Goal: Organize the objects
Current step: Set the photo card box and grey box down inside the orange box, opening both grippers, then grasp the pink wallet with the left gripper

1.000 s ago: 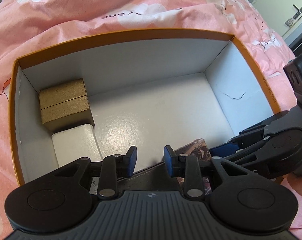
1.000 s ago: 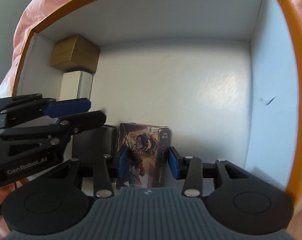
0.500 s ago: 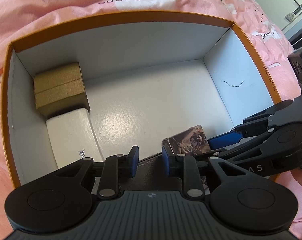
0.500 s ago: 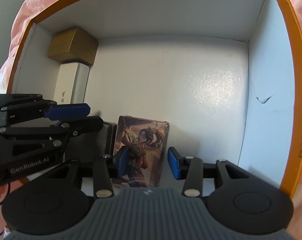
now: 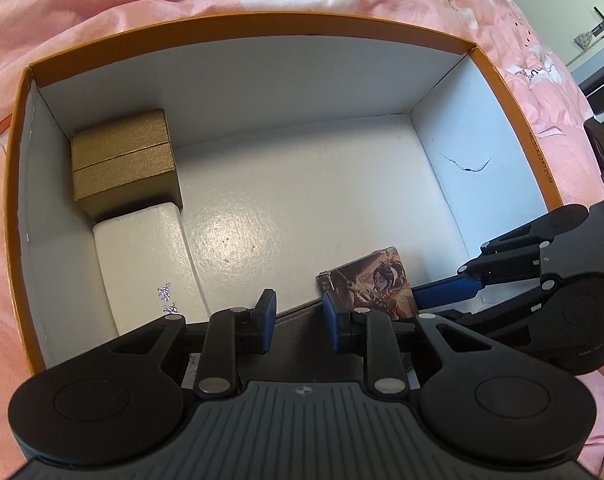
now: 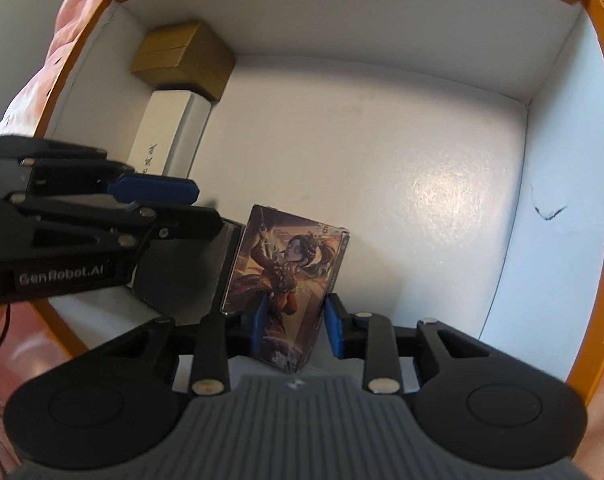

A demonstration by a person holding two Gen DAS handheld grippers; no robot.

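Right wrist — left gripper (image 6: 169, 210) marked "GenRobot.AI".

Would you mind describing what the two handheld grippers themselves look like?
Both the left gripper and right gripper are matte black plastic with blue fingertip pads, linkage arms with silver pivot pins, two round black discs, and a ribbed grey body bearing a small round logo. Seen side-on from the right camera, the left gripper carries white "GenRobot.AI" lettering. A thin dark cable shows at that view's left edge.

Both wrist cameras looked down, close, into the orange-rimmed box (image 5: 237, 26) — left from its near-left side, right from near-right — sharing the illustrated card box (image 6: 289, 276) and gold box (image 5: 123, 160).
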